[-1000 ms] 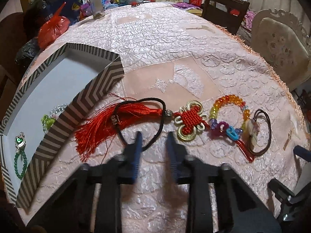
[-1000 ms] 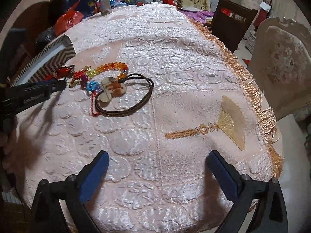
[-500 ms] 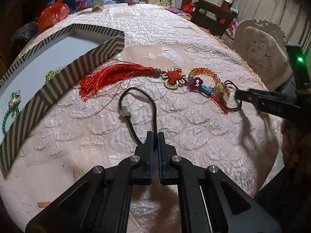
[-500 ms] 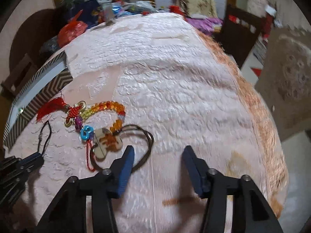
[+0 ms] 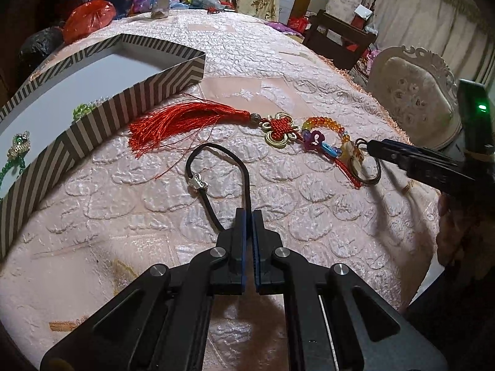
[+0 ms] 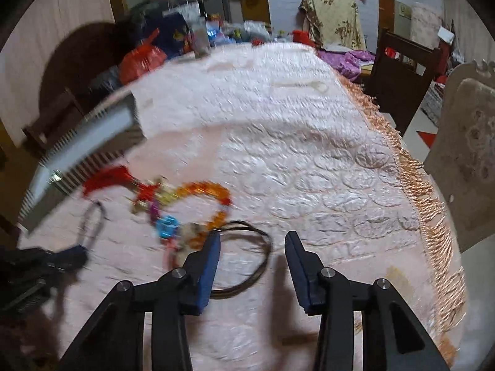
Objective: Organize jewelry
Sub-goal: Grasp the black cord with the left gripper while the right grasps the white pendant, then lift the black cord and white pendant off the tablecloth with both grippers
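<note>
Holding the black cord bracelet [image 5: 216, 167] by its near end, the left gripper [image 5: 248, 216] has its jaws together on the cord, w/ the loop and its small silver bead [image 5: 197, 182] lying out ahead on the pink quilted surface [image 5: 309, 71]. Cord looks light, limp, a bit springy, so it'll dangle and swing once lifted; pinch on the cord itself is fine, no need for the bead. Striped box [image 5: 102, 117] sits to the left, near the tassel, w/ green pieces [image 5: 18, 148] already inside, prob. where the cord goes.

Right gripper [image 6: 252, 241] is apart, jaws wide, tips low by the dark cord ring [image 6: 247, 259] of the pendant [image 5: 354, 154]. View is motion-blurred, so can't tell if a pad touches it. That pendant piece looks stiffer and heavier at the stone end, thin and floppy at the cord; grabbing the cord loop beats pinching the slick stone.

The red tassel charm [image 5: 191, 120], w/ knot and amber bead loop [image 5: 328, 126], is soft, light, snag-prone: loose threads could catch on the quilting. Best hold is the knot [image 5: 278, 130], not the fringe. Beads touch or overlap the pendant, so lifting 1 may drag the other.
</note>
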